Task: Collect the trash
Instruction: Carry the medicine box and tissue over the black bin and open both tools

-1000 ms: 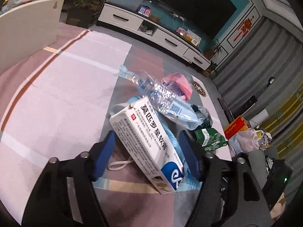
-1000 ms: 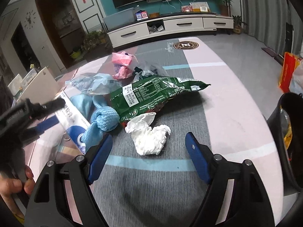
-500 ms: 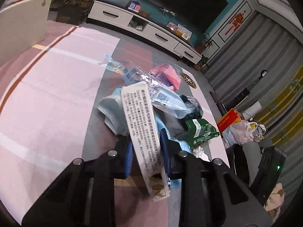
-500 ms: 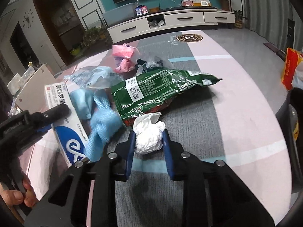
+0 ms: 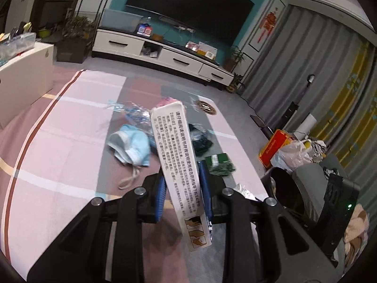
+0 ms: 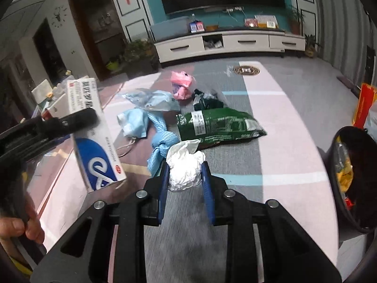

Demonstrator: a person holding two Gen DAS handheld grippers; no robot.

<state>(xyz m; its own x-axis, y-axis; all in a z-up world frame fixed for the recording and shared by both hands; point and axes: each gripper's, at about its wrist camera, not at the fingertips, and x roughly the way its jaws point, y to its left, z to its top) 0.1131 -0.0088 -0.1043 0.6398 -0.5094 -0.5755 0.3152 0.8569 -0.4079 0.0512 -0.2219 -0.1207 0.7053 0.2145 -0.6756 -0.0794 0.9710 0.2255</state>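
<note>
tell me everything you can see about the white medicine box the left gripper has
The medicine box is a long, slim carton that looks like thin card. It is white with dense black print on one face and a blue panel with a white swirl on another. The left gripper is shut on its narrow sides partway along, so both ends stick out past the blue pads. It is tilted and lifted clear of the mat, touching nothing else visible. It looks undamaged.
</note>
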